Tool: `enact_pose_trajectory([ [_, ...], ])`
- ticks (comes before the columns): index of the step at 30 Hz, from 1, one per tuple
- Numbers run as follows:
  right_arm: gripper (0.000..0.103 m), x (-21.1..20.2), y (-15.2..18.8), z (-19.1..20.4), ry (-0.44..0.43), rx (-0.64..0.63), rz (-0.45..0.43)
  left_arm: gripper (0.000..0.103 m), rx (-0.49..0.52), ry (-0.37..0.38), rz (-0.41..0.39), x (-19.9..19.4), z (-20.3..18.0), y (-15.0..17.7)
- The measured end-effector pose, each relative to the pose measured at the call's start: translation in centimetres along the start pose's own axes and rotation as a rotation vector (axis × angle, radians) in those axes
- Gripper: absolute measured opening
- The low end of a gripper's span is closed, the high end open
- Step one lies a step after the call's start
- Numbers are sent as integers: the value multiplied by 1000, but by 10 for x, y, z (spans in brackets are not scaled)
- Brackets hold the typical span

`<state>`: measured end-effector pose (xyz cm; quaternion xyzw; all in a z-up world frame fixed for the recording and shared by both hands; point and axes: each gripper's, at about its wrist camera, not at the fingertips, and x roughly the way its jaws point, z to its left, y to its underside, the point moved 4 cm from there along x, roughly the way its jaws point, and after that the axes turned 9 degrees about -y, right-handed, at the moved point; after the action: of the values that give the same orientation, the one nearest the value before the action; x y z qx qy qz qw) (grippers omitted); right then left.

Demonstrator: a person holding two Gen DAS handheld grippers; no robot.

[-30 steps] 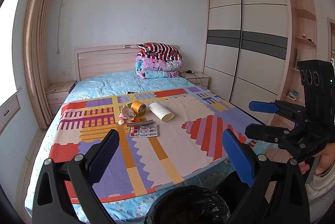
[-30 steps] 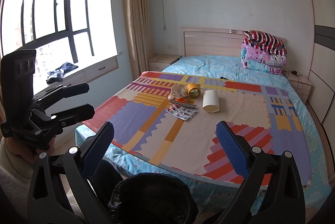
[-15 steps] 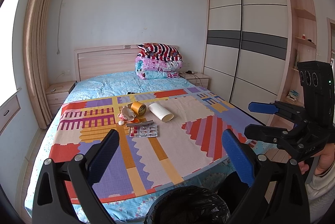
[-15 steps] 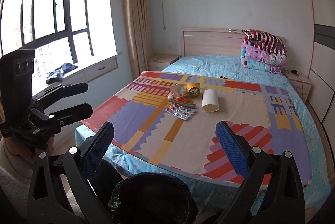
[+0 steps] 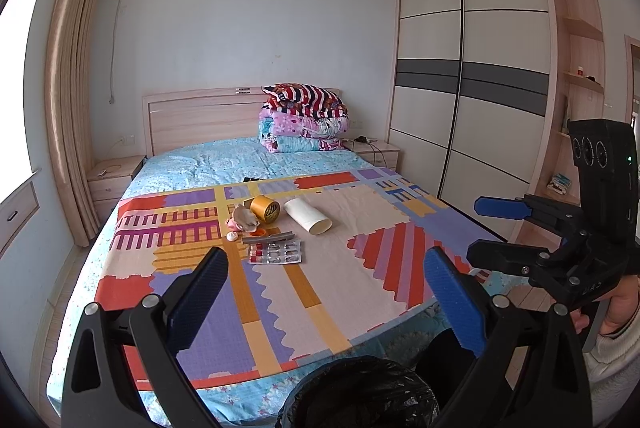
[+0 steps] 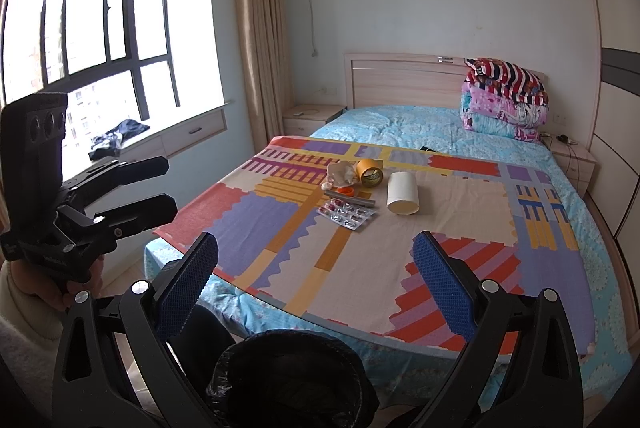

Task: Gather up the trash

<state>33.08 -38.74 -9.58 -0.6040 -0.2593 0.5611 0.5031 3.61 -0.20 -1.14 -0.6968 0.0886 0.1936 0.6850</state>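
Note:
Trash lies in a cluster on the colourful bedspread: a white paper cup (image 5: 307,215) on its side, a yellow tape roll (image 5: 265,209), crumpled paper (image 5: 243,218), a grey strip and blister pill packs (image 5: 274,253). The same cup (image 6: 402,193) and pill packs (image 6: 346,214) show in the right wrist view. A bin with a black bag (image 5: 360,394) stands at the bed's foot, below both grippers. My left gripper (image 5: 326,286) is open and empty. My right gripper (image 6: 316,278) is open and empty, and also shows at the right of the left wrist view (image 5: 486,230).
Folded quilts (image 5: 304,122) sit by the headboard. A wardrobe (image 5: 472,100) stands right of the bed, nightstands on both sides. A window seat (image 6: 168,132) with dark clothes runs along the left wall.

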Motion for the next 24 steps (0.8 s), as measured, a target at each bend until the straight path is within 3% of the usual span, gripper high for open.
enact_pose_trajectory([
  [24, 99, 0, 0, 0, -2, 1, 1, 95, -9, 3, 3, -1, 0, -2],
])
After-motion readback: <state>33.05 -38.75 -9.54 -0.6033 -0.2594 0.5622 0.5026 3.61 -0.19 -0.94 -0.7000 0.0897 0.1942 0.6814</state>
